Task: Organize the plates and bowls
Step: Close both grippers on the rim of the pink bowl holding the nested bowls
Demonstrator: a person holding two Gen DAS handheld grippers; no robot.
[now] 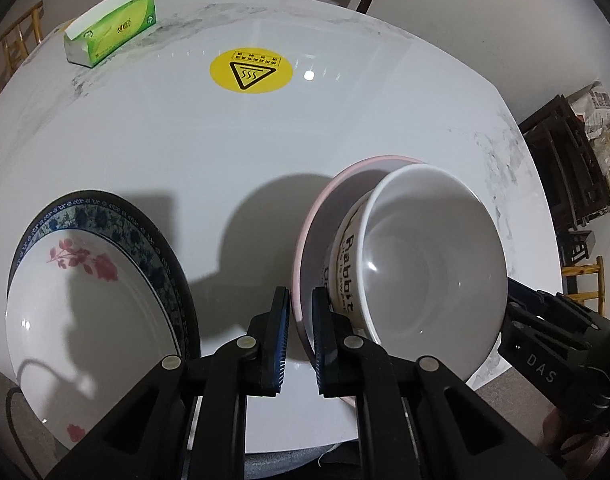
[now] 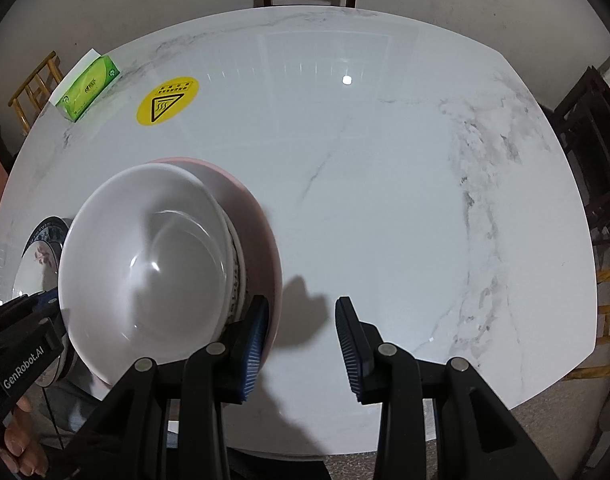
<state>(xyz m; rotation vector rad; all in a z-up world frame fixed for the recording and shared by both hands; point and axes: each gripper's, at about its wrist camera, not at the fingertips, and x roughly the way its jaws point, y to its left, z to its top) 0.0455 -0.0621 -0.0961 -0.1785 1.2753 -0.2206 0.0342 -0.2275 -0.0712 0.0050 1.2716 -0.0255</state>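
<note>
Near the table's front edge the left gripper has its fingers drawn close on the rim of the pink plate, one pad outside and one inside, pinching it at the side nearest the camera. On that plate sits a white bowl with "Rabbit" lettered on its wall; the right wrist view suggests a second bowl nested under it, though I cannot be sure. The right gripper hangs just beside the plate with its fingers spread wide and nothing between them; its left pad is close to the plate's rim, and whether it touches I cannot tell. Toward the front-left corner lie two stacked plates, a floral plate on a blue-rimmed plate, apart from the pink one. A tissue box and a yellow sticker sit near the far-left edge. All of this looks like glazed ceramic: stiff, slick, heavy for a one-sided rim pinch, and liable to chip. The load would probably tip away from the left grip, so I would take the opposite rim with the right gripper and keep the plate level.
</note>
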